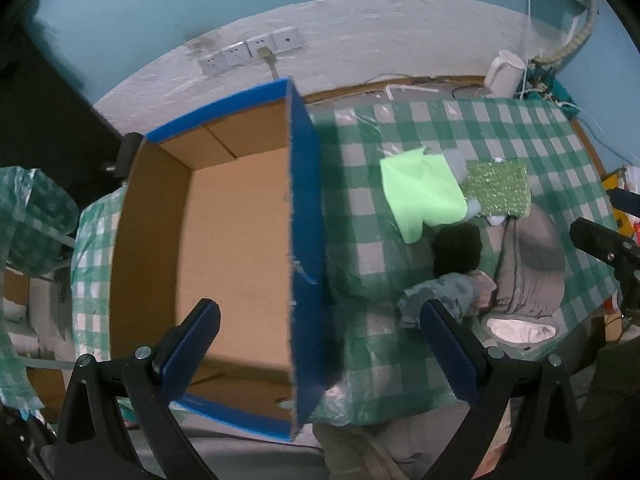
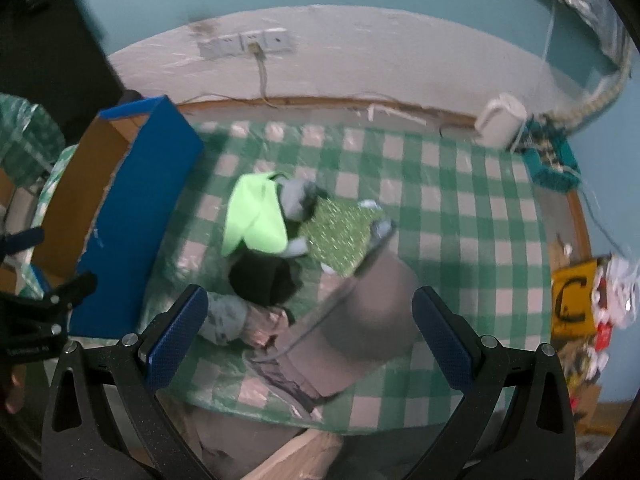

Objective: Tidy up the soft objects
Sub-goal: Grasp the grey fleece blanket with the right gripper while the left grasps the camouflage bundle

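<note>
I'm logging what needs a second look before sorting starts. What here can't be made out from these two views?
- Blue cardboard box: near floor corner hidden by its right wall, left wrist view.
- Grey fabric item: motion-blurred, type unclear, right wrist view.
- Black soft item: featureless dark shape, both views.
- Grey item: partly under the lime-green cloth.

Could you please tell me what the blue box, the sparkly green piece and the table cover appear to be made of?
Blue box: corrugated cardboard, judging by its plain brown inside, matte blue outside and ragged cut edge.
Sparkly green piece: probably a glittery or metallic-thread scouring cloth; its surface glints.
Table cover: green-checked, likely plastic or under clear film, given the glossy wrinkles.
</note>
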{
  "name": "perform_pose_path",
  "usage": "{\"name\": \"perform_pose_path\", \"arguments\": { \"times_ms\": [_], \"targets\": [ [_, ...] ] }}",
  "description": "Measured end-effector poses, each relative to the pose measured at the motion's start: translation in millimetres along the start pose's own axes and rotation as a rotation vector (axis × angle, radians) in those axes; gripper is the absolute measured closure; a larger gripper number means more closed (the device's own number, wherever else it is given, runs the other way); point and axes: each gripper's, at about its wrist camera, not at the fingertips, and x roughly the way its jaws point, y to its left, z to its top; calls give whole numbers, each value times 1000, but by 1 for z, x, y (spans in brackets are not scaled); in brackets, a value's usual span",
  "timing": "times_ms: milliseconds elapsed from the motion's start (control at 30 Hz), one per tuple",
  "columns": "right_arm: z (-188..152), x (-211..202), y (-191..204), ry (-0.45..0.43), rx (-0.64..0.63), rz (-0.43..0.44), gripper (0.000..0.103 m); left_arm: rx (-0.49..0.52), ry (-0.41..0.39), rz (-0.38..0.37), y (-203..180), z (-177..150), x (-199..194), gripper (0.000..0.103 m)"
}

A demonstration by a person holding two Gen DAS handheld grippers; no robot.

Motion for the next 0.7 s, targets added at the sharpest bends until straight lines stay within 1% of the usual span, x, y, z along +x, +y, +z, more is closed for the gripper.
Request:
{"name": "perform_pose_path", "arguments": {
  "times_ms": [200, 333, 400, 633, 700],
  "targets": [
    [-11, 24, -15, 91, 68, -27, 2, 48, 31, -33, -26, 1, 14, 2],
    [-20, 43, -21, 153, 104, -22, 2, 67, 45, -16, -41, 5, 24, 2],
    [-25, 51, -23, 175, 120, -17, 2, 69, 59, -22, -47, 6, 30, 2],
    [-44, 81, -34, 250, 188, -13, 2, 16, 99, -74, -62, 0, 54, 2],
    [-46, 86, -36, 257, 195, -18, 2, 10, 107, -87, -67, -3, 61, 2]
  ]
}}
